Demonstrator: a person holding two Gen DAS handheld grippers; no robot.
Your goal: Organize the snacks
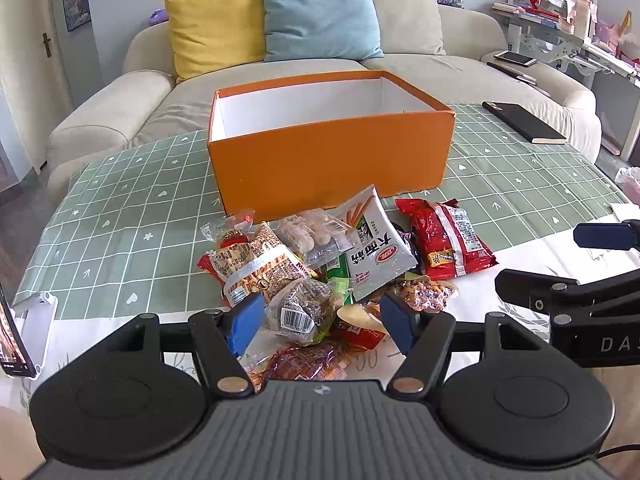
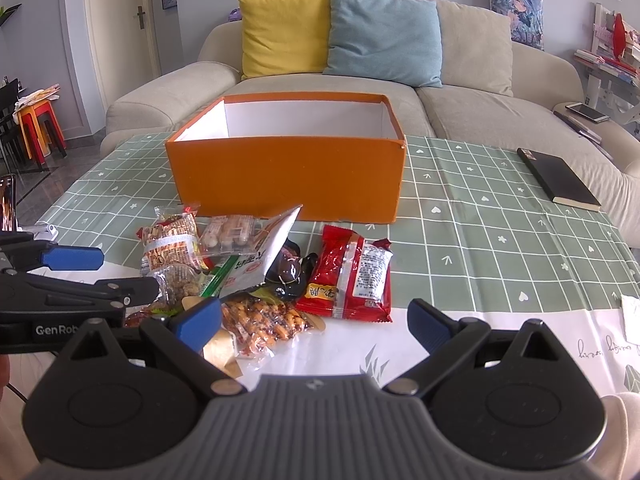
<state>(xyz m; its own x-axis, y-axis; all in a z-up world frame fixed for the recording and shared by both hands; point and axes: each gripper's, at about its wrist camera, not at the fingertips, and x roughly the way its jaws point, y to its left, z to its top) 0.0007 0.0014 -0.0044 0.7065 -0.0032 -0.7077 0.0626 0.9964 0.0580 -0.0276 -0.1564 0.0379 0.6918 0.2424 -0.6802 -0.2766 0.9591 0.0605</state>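
A heap of snack packets (image 1: 320,272) lies on the table in front of an open orange box (image 1: 332,148) with a white, empty-looking inside. The heap holds a white packet (image 1: 376,252), a red packet (image 1: 444,240) and a clear wrapped cake (image 1: 298,310). My left gripper (image 1: 322,322) is open, its blue pads on either side of the wrapped cake at the heap's near edge. My right gripper (image 2: 316,322) is open over the table just before the red packet (image 2: 350,276) and a peanut bag (image 2: 268,320). The box also shows in the right wrist view (image 2: 288,172).
A green grid tablecloth (image 1: 120,208) covers the table. A black notebook (image 2: 558,176) lies at the far right. A phone on a stand (image 1: 16,336) stands at the left edge. A beige sofa (image 2: 460,112) with cushions lies behind the table.
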